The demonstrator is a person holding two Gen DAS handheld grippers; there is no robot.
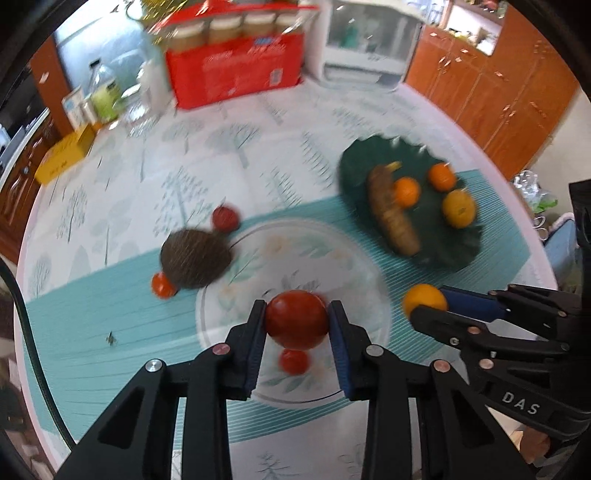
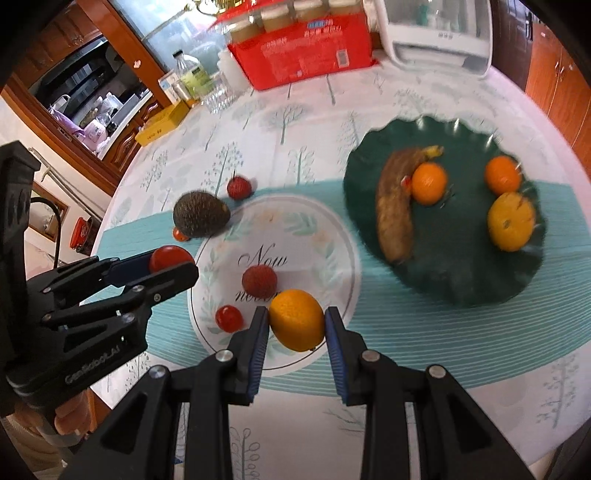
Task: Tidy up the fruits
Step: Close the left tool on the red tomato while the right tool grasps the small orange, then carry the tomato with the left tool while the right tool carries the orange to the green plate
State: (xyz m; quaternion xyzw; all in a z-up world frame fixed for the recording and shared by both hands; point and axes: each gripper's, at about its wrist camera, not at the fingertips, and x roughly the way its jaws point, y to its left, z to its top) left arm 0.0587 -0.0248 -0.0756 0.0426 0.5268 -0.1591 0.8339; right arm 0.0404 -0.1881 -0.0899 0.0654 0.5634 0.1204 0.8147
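My left gripper [image 1: 297,319] is shut on a red tomato [image 1: 296,318] above the white round plate [image 1: 362,273]; it also shows in the right wrist view [image 2: 173,264]. My right gripper [image 2: 296,325] is shut on an orange [image 2: 297,319] over the plate's near edge; it also shows in the left wrist view [image 1: 424,304]. A lychee [image 2: 259,279] and a small tomato [image 2: 229,317] lie on the white plate [image 2: 332,236]. The dark green plate [image 2: 461,273] holds a brown banana [image 2: 395,210], two oranges [image 2: 428,183] and a yellow citrus [image 2: 511,220].
An avocado [image 2: 201,215], a lychee [image 2: 239,187] and a small tomato [image 2: 180,234] lie left of the white plate. A red box [image 2: 299,55], bottles [image 2: 192,75], a yellow box [image 2: 162,122] and a white appliance [image 2: 439,33] stand at the table's back.
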